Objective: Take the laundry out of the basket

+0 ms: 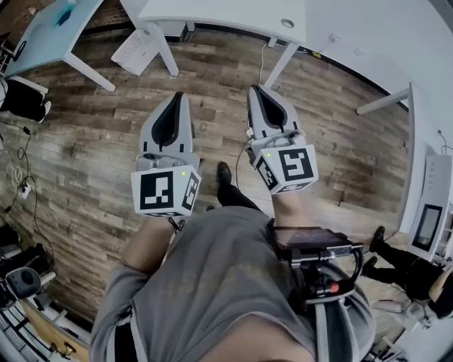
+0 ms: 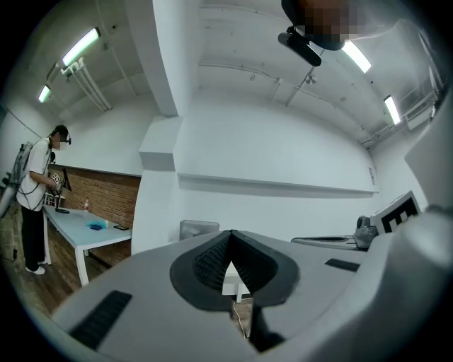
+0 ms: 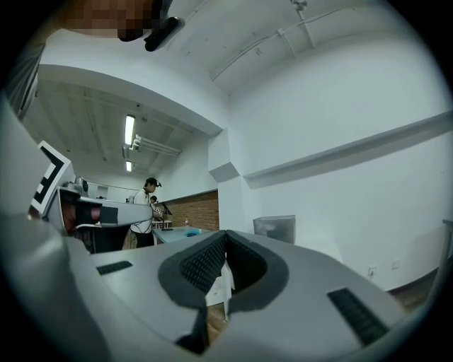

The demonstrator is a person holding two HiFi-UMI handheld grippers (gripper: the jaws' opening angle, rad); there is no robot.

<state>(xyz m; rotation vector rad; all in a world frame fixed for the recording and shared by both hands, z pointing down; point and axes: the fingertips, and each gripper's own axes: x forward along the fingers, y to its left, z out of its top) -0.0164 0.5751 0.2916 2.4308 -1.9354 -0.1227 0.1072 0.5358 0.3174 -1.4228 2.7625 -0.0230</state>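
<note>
No basket and no laundry show in any view. In the head view both grippers are held side by side at chest height over a wooden plank floor (image 1: 85, 155), pointing forward. The left gripper (image 1: 177, 97) has its jaws pressed together with nothing between them. The right gripper (image 1: 255, 90) is likewise shut and empty. In the left gripper view the left gripper (image 2: 230, 235) points level toward a white wall, its dark pads meeting. The right gripper view shows the right gripper (image 3: 225, 235) the same way, pads together.
White tables (image 1: 212, 14) stand ahead, a pale blue one (image 1: 49, 35) at far left. A white perforated object (image 1: 134, 51) lies on the floor by a table leg. A grey bin (image 2: 198, 230) stands by the wall. Another person (image 2: 35, 198) works at a table.
</note>
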